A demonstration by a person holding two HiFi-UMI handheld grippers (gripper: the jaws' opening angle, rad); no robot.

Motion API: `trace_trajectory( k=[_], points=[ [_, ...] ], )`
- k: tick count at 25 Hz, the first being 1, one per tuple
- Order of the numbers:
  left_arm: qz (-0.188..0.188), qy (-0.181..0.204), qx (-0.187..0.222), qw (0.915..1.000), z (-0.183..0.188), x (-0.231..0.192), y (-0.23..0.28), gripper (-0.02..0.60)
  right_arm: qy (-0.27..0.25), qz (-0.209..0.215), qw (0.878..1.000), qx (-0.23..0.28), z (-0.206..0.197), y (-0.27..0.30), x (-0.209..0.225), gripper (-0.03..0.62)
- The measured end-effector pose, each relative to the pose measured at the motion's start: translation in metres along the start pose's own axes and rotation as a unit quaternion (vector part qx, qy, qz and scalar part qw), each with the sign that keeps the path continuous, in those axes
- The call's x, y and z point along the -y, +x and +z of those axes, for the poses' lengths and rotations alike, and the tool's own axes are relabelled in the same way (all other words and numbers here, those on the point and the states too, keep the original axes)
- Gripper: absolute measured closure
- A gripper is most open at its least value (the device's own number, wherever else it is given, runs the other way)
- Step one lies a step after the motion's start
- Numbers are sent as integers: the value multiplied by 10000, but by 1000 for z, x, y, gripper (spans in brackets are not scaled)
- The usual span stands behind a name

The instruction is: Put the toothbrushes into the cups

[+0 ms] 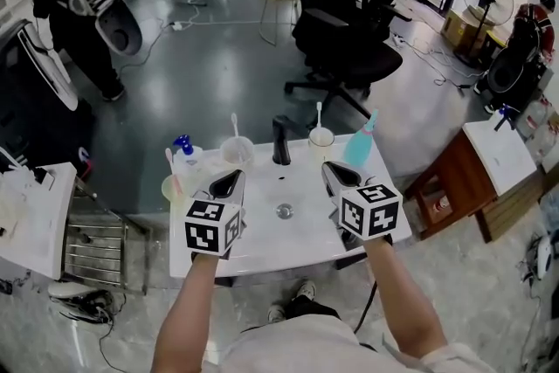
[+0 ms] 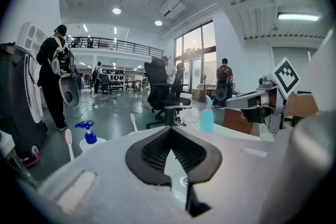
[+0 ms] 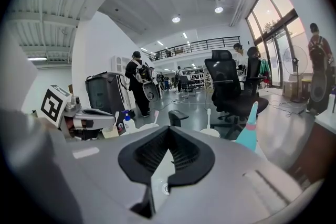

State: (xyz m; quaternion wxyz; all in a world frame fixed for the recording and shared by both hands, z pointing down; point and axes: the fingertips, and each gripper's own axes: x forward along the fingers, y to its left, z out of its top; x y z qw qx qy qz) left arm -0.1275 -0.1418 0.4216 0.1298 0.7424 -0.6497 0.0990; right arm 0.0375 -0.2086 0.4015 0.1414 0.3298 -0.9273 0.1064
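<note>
Grippers: both held level-ish over the white basin top [image 1: 262,245], side by side and apart from each other.
Left gripper [image 1: 234,179] [image 2: 170,132]: fingers clenched tip to tip, nothing between them.
Right gripper [image 1: 332,172] [image 3: 168,132]: fingers clenched shut, empty.
Pink toothbrush [image 1: 169,160] [image 2: 68,141]: upright in the yellow cup [image 1: 172,188], just left of the left fingertips.
Left white toothbrush [image 1: 234,125] [image 2: 133,122]: upright in the clear cup [image 1: 237,153], just beyond the left fingertips.
Right white toothbrush [image 1: 319,113] [image 3: 208,116]: upright in the white cup [image 1: 320,139], just beyond the right fingertips.
Blue pump bottle [image 1: 185,149] [image 2: 87,132]: beyond and left of the left fingertips, between yellow cup and clear cup.
Teal spray bottle [image 1: 360,144] [image 3: 248,127]: beyond and right of the right fingertips, beside the white cup.
Faucet [image 1: 281,141] [image 3: 177,116]: beyond both pairs of fingertips, between the clear cup and white cup.
Drain [image 1: 284,210]: on the basin top between the two grippers, nearer the person than the fingertips.
Background: black office chair [image 1: 342,22] and a person in black [image 1: 63,4], well beyond the basin.
</note>
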Motion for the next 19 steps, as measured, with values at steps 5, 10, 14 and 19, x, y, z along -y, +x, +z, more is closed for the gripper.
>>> trace_trajectory(
  k=[5,10,14,19],
  points=[
    [-39,22,33,10000,-1,0,-2,578,-16,-13,10000,34,2,-3,-3,591],
    [-47,67,82,9999,2,-2,-5,578,-65,-39,9999,81,4,-4,-6,591],
    [-26,65,104,9999,6,-1,-8,578,-72,-50,9999,94,7,-6,-5,591],
    [-38,87,127,9999,6,-1,-10,578,-75,-52,9999,141,8,-7,-7,591]
  ],
)
